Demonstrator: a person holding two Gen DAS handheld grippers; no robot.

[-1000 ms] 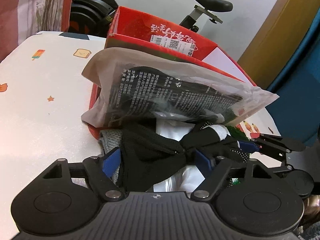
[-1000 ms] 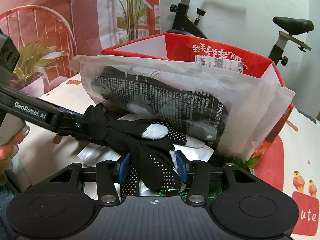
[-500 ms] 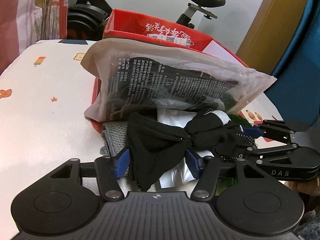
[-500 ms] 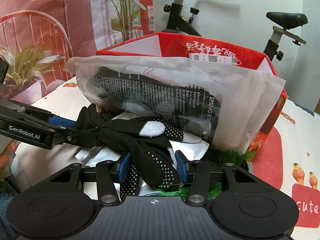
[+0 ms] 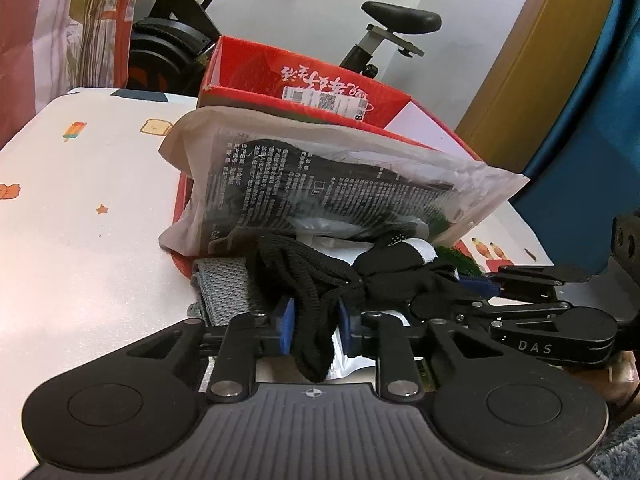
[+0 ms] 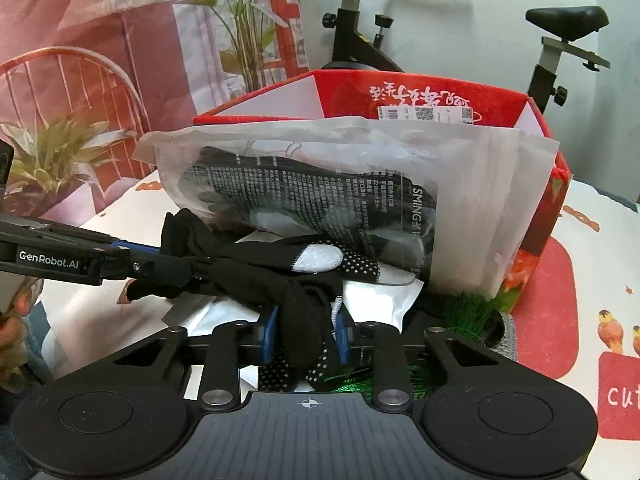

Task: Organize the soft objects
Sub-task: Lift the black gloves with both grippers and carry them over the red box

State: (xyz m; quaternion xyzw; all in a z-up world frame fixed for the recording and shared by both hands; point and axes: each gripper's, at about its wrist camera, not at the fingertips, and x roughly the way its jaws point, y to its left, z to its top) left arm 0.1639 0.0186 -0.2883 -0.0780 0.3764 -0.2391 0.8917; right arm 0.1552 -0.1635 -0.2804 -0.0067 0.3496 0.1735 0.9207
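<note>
Two handheld grippers, both matte black plastic. The left gripper [image 5: 314, 326] has a wide ribbed base with a small crosshair mark, a round disc moulded at either side, triangular cut-outs in its linkage arms, and silver screw heads at the joints. Its fingers carry blue pads [image 5: 285, 325]. The right gripper [image 6: 306, 334] is built the same way, with blue pads and silver screws. Seen side-on, one body reads "GenRobot.AI" in white, the other "DAS". A bit of skin shows at the left edge of the right wrist view.
</note>
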